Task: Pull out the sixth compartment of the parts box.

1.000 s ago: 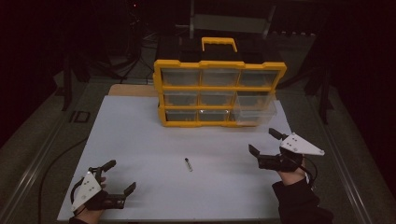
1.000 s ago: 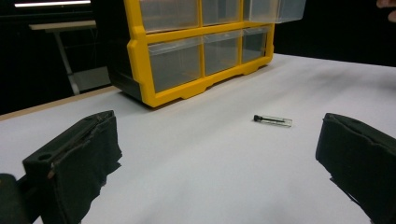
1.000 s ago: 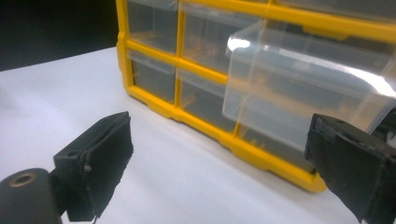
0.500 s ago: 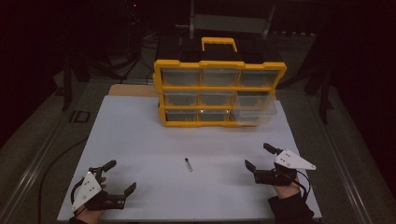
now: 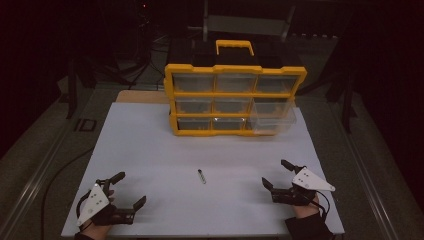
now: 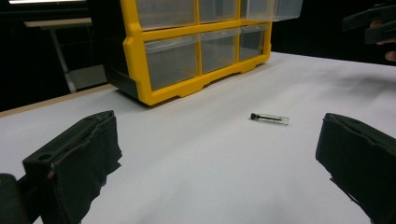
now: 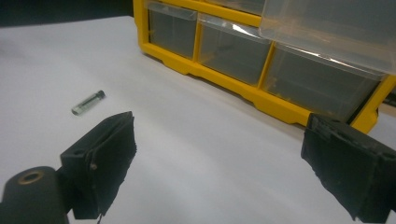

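Resting low at the bottom of the high view, both tools sit apart from everything else.
Left gripper point(image 5: 126, 190): lower left of the high view, jaws spread wide, nothing between them; in the left gripper view its black jaws stand at the far left and far right edges over bare board.
Right gripper point(image 5: 277, 175): lower right of the high view, jaws likewise spread wide and empty, held in a hand point(image 5: 304, 207) with a dark sleeve.
Vial point(image 5: 201, 176): a small clear tube with a dark cap, lying flat on the white board point(image 5: 150, 150) at lower centre of the high view, between the two grippers and well apart from each; it shows right of centre in the left gripper view point(image 6: 270, 118) and at upper left in the right gripper view point(image 7: 88, 102).
Drawer cabinet point(image 5: 235, 97): yellow frame with clear drawers and a yellow handle on top, upper centre of the high view, at the board's far edge.
Open drawer point(image 5: 272, 119): a clear drawer at the cabinet's right side, pulled out toward the bottom of the frame.
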Demonstrator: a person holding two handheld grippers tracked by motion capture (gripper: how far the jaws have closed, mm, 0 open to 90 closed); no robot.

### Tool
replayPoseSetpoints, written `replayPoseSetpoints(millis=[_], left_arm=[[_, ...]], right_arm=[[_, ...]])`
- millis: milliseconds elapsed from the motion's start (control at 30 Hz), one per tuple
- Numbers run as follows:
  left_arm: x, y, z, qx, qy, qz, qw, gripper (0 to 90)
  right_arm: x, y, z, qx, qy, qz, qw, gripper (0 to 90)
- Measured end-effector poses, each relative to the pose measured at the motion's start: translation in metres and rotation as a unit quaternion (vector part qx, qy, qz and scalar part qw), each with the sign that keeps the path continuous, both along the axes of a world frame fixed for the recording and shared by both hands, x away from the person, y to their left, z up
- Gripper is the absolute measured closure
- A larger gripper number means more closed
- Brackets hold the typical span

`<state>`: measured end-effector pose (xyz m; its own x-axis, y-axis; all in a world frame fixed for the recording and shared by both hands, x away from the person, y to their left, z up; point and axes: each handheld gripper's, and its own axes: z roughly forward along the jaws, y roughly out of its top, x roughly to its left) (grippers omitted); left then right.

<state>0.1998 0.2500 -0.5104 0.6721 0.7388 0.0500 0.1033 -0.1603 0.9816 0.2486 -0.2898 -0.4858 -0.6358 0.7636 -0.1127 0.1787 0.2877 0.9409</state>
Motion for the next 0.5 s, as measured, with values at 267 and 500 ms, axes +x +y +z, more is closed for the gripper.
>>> replayPoseSetpoints(millis=[267,500], left_arm=[[0.0011,-0.0005,-0.0008,0.001,0.002,0.0,1.0,0.3],[0.0016,-0.0006,-0.0013,0.001,0.004,0.001,1.0,0.3]], right_arm=[[0.0034,-0.0024,-0.0046,-0.004,-0.01,-0.011,0.9999,10.0],[0.002,-0.0016,-0.0035,0.001,-0.013,-0.012,0.9998,10.1]])
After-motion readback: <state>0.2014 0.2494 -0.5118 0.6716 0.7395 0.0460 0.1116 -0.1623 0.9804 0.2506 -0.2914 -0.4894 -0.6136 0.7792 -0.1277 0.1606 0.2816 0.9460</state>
